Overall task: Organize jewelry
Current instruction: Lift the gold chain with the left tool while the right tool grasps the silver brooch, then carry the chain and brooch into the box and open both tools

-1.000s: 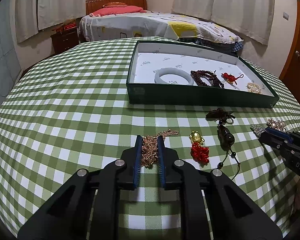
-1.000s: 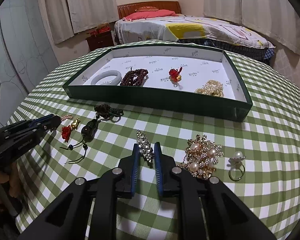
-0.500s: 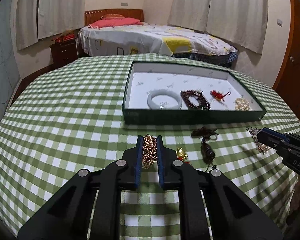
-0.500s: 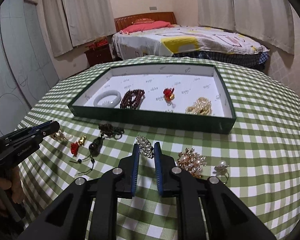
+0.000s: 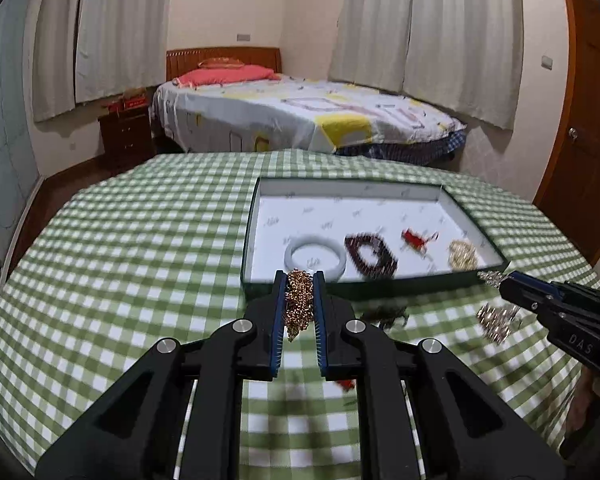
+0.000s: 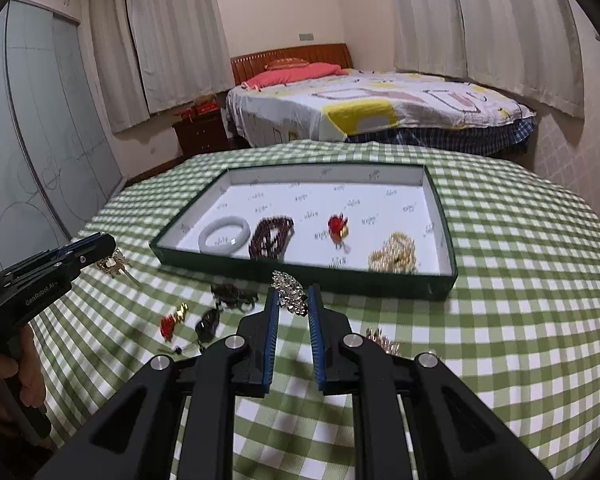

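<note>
A: Nearest first. In the left gripper [image 5: 300, 281]: clamped tight on the gold chain [image 5: 299, 304], bunched between the pads, loose end dangling below. Held above the tablecloth [image 5: 120, 280], just short of the tray [image 5: 420, 286].

B: Light, limp, likely to slither. Better pinched through the whole bundle than by one strand. Worth watching for a snag on the tray's near wall.

A: In the right gripper [image 6: 294, 291]: closed on the rhinestone piece [image 6: 288, 285], gripped at one end, the rest poking out past the tips toward the tray.

B: Stiff and small by the look of it, probably faceted and slick. Safest taken across the narrow waist, as now. No hard squeeze; stones possibly fragile.

A: On the cloth beyond, left of the tips: red-and-gold charm [image 6: 172, 319], dark pendant [image 6: 207, 325], dark knotted cord [image 6: 234, 295]. Half hidden behind the right finger, a pearl brooch [image 6: 382, 343].

B: Cords soft and tangly. Best lifted by the solid bead, not the tassel.

A: Farther on, inside the tray: white bangle [image 6: 224, 236], dark bead bracelet [image 6: 271, 237], red charm [image 6: 337, 225], pearl strand [image 6: 394, 254]. Bare lining behind them.

B: Room there for both carried pieces. Lowered gently, then let go, to avoid a spill or a knot.
</note>
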### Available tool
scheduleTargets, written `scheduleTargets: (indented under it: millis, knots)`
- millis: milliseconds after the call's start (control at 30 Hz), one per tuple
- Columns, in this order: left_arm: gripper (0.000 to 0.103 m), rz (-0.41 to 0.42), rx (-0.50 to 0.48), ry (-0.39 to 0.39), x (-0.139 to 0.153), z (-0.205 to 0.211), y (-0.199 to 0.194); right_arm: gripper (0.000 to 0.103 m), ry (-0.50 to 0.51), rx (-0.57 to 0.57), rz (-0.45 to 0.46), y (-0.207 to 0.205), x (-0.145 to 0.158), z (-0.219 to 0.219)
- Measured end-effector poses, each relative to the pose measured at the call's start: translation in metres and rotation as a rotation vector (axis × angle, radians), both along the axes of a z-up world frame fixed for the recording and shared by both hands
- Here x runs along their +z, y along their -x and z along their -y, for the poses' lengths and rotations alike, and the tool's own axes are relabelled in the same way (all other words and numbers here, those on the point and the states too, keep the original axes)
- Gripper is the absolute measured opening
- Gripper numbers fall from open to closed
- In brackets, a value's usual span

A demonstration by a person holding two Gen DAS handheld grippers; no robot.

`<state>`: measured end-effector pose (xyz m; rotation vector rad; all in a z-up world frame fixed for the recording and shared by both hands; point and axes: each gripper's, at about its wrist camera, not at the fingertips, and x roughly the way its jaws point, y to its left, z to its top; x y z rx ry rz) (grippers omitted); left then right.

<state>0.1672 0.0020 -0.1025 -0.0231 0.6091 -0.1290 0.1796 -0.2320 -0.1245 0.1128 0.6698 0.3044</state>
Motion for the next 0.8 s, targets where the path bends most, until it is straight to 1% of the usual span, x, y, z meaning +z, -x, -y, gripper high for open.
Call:
scheduleTargets:
  millis: [167, 267, 467, 667, 767, 800]
  knots:
    - [0.013, 0.051, -0.012, 0.011, 0.022, 0.004, -0.012, 0.016, -0.01, -0.009, 0.045, -0.009, 0.017, 0.005]
    - [0.013, 0.086, -0.019, 0.021, 0.035, 0.008, -0.026, 0.016, -0.013, -0.02, 0.077, -0.02, 0.028, 0.008]
    - [0.013, 0.114, -0.021, 0.038, 0.045, 0.014, -0.062, 0.016, -0.008, -0.062, 0.132, -0.049, 0.044, 0.018]
    - [0.013, 0.125, -0.015, 0.058, 0.049, 0.023, -0.106, 0.016, 0.014, -0.105, 0.151, -0.085, 0.043, 0.027]
    - [0.013, 0.116, -0.019, 0.043, 0.043, 0.031, -0.131, 0.016, 0.033, -0.125, 0.136, -0.103, 0.033, 0.03]
    - [0.013, 0.1, -0.019, 0.038, 0.036, 0.034, -0.143, 0.016, 0.036, -0.129, 0.125, -0.109, 0.029, 0.031]
